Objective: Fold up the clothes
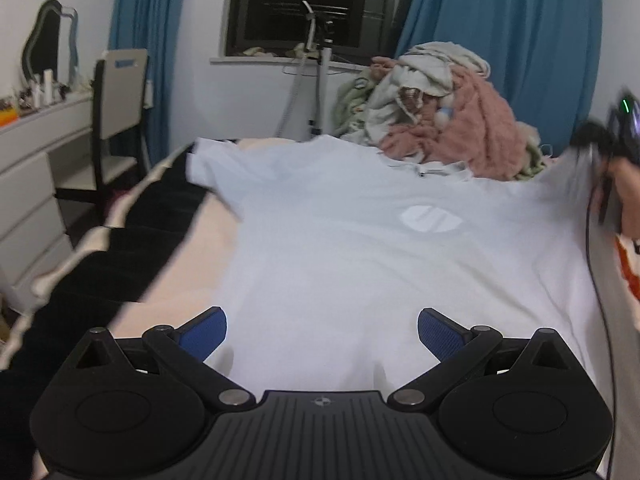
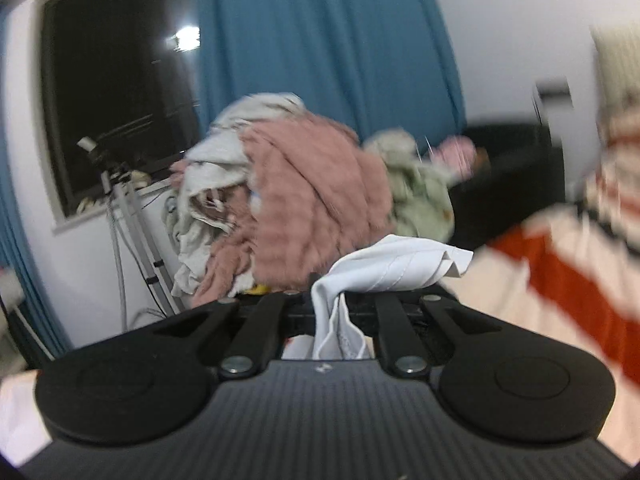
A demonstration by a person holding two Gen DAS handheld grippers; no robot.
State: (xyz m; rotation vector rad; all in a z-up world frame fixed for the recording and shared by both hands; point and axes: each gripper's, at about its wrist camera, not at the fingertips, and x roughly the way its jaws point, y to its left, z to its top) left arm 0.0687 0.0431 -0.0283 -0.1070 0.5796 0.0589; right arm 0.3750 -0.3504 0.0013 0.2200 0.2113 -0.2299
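From the left wrist, my left gripper hangs with fingers spread wide over the white T-shirt, which lies flat on the bed; the hem could bunch if I close late. From the right wrist, my right gripper is clamped on a T-shirt edge, which may slip. The laundry pile just beyond crowds any fold.
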